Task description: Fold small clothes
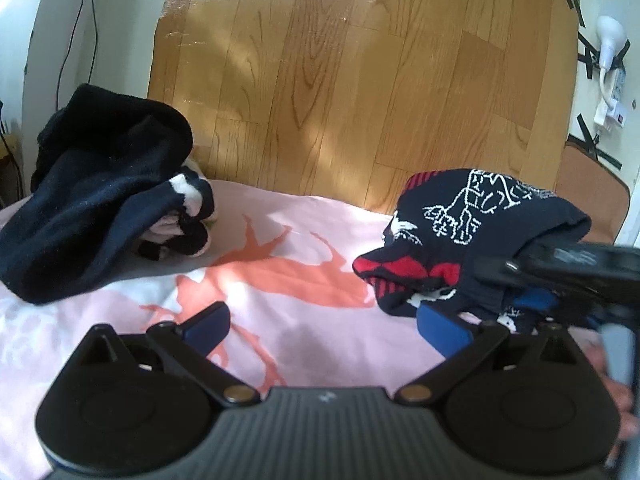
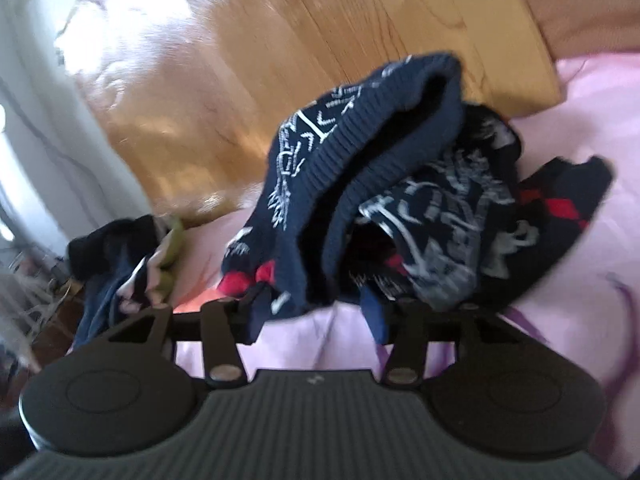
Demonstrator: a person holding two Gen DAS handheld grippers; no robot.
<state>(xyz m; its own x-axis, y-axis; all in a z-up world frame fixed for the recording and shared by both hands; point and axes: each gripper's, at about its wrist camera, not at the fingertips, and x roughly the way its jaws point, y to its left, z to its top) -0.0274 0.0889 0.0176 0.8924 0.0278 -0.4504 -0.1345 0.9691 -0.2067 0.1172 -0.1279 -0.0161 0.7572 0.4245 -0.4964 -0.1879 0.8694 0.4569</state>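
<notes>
The right hand-held gripper (image 2: 316, 312) has the patterned navy knit (image 2: 360, 184) bunched between its fingers — grip unclear; left hand-held gripper (image 1: 320, 320) gapes empty beside it. Next — spread it flat on the pink sheet (image 1: 300, 344).

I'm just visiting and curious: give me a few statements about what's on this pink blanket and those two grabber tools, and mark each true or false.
1. The patterned navy garment has white line drawings and red patches. True.
2. The left gripper has its fingers spread wide with nothing between them. True.
3. The dark pile of clothes lies on bare wooden floor. False: it lies on the pink blanket, near the edge; the wooden floor begins beyond.
4. The right gripper points away from all clothing. False: the patterned garment is right at its fingers, draped over them.
5. Both piles are neatly folded. False: both are crumpled.
</notes>
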